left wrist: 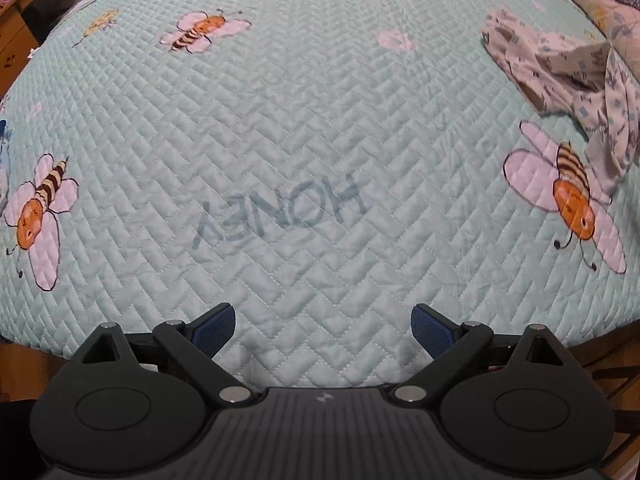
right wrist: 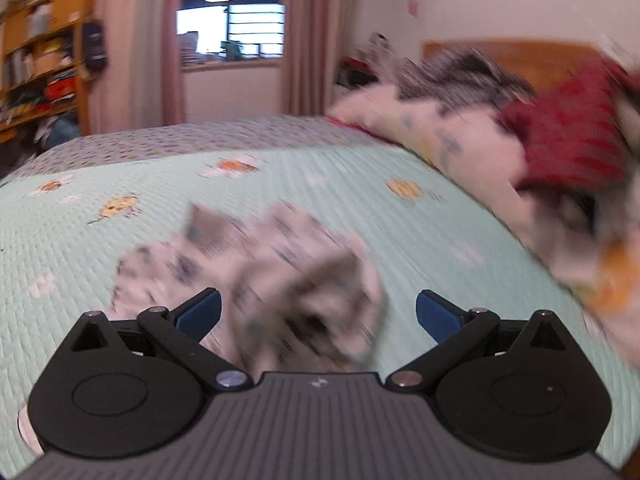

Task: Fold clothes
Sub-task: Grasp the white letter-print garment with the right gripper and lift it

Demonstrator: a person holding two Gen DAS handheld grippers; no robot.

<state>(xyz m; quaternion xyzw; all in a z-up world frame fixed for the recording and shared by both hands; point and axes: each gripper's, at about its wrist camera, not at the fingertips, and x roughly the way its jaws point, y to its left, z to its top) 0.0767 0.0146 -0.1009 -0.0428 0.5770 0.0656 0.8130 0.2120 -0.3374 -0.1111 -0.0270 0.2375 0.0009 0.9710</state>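
the patterned garment (left wrist: 568, 80) lies crumpled on the bed's quilt (left wrist: 280, 140), toward the right edge of the left wrist view, close to the pile of bedding (left wrist: 600, 4) at the far right. in that view its long axis runs from the upper left down to the lower right, ending in a narrow strip that trails toward a printed bee (left wrist: 572, 196) and overlaps the bee's wing. it is pale cream cloth with small blue and grey motifs, bunched into folds with one flap standing up. in the right wrist view the garment (right wrist: 256, 272) sits just ahead of the gripper, spreading left to right, heavily blurred so its outline is hard to read.

the left gripper (left wrist: 323, 332) is spread wide over bare quilt with nothing between its blue pads. the right gripper (right wrist: 318, 316) is spread wide too, the cloth showing between its fingers, though the blur hides whether either pad touches it.

the quilt is mint green with a herringbone stitch and faint lettering. a wooden shelf unit (right wrist: 40, 52) at the left holds boxes and assorted items, too blurred to name. a red cloth (right wrist: 568, 140) lies on top of the heap of bedding at the right.
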